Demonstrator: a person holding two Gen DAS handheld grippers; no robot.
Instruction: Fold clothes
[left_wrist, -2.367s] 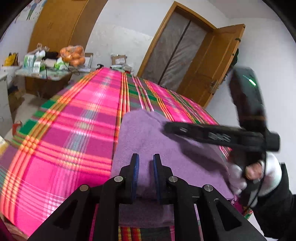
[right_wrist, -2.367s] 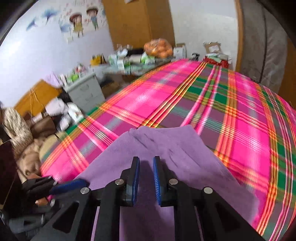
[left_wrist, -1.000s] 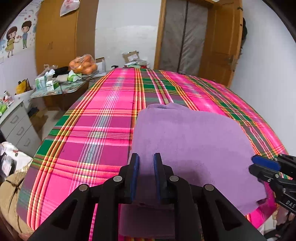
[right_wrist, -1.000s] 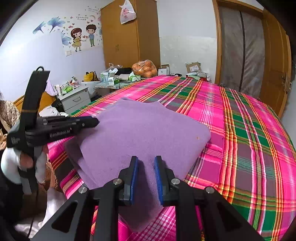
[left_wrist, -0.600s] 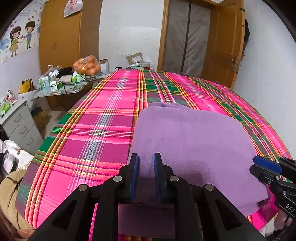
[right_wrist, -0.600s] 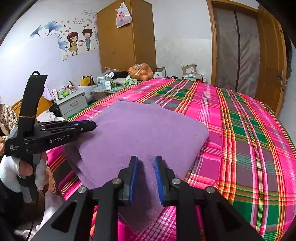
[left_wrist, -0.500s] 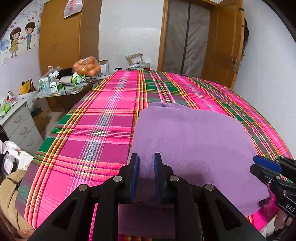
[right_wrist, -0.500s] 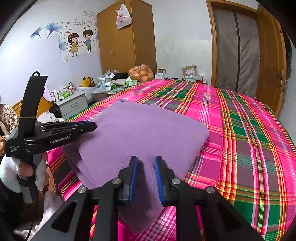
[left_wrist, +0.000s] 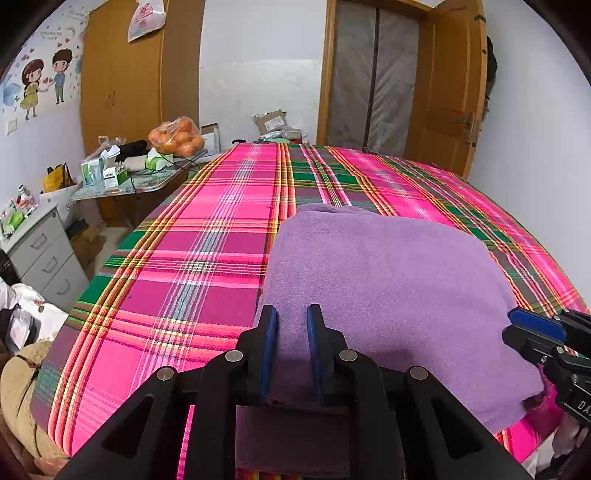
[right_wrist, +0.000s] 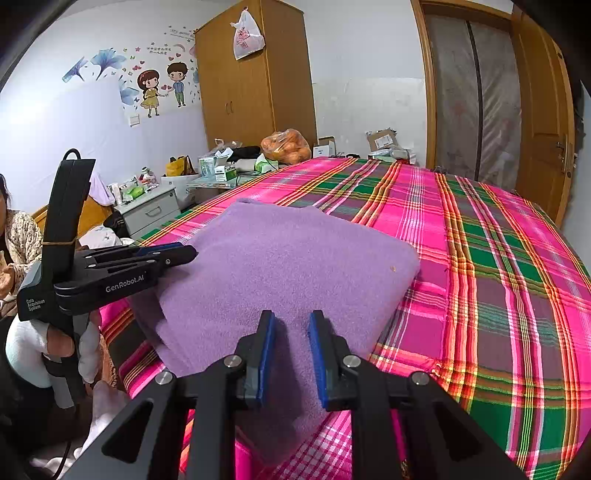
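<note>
Left tool (left_wrist: 290, 328), lower centre, fingers slightly apart over purple cloth (left_wrist: 388, 280) lying layered, squared on plaid bed (left_wrist: 207, 236).
Right tool (right_wrist: 290, 332), lower centre, likewise parted above that cloth; looks folded, perhaps needing another fold.

left gripper (left_wrist: 289, 319): fingers level, pointing forward, blue pads parallel, narrow gap between them | right gripper (right_wrist: 289, 325): same pose, pads parallel, narrow gap | left hand (right_wrist: 55, 347): light glove, wrapped around left gripper's upright handle, seen in right wrist view | grippers side by side, near each other
</note>
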